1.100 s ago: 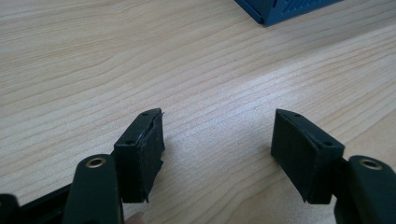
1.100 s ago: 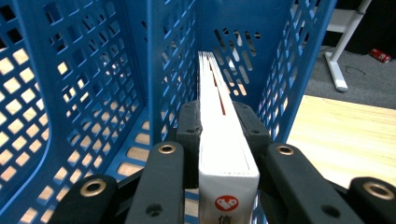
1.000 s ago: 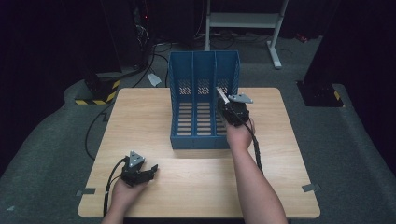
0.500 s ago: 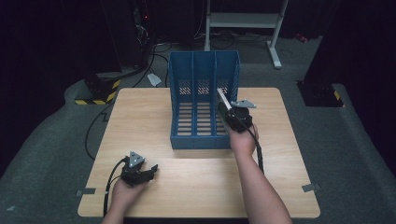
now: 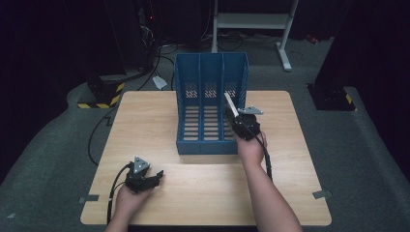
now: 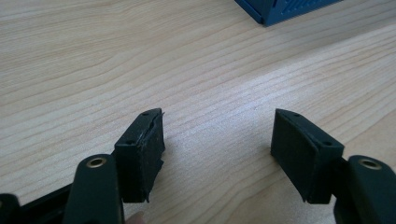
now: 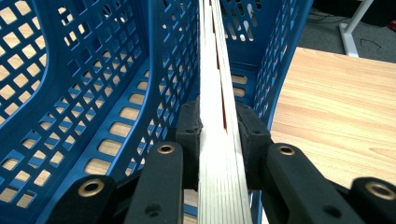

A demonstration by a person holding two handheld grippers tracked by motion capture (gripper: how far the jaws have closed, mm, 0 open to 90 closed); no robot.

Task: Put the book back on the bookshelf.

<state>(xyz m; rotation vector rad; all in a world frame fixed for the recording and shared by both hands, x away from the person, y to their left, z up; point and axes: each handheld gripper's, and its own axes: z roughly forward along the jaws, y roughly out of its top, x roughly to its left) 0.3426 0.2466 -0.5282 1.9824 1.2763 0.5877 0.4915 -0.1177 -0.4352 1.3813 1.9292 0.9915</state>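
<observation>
A blue three-slot file rack (image 5: 211,72) stands upright at the back middle of the wooden table (image 5: 145,121). My right gripper (image 5: 235,118) is shut on a thin white book (image 5: 231,104), which slants up over the rack's right-hand slot. In the right gripper view the book (image 7: 215,56) runs edge-on between my pads (image 7: 189,123), with the rack's perforated divider (image 7: 93,70) to its left. My left gripper (image 5: 157,176) rests low at the table's front left. Its jaws (image 6: 217,144) stand open over bare wood with nothing between them.
The rack's front corner (image 6: 271,11) lies well beyond the left gripper. Open tabletop spreads on both sides of the rack and along the front. On the floor behind are a white metal stand (image 5: 251,21), cables and a yellow-black striped block (image 5: 99,96).
The right gripper with the book has shifted slightly toward the near side of the rack. The left gripper has stayed put.
</observation>
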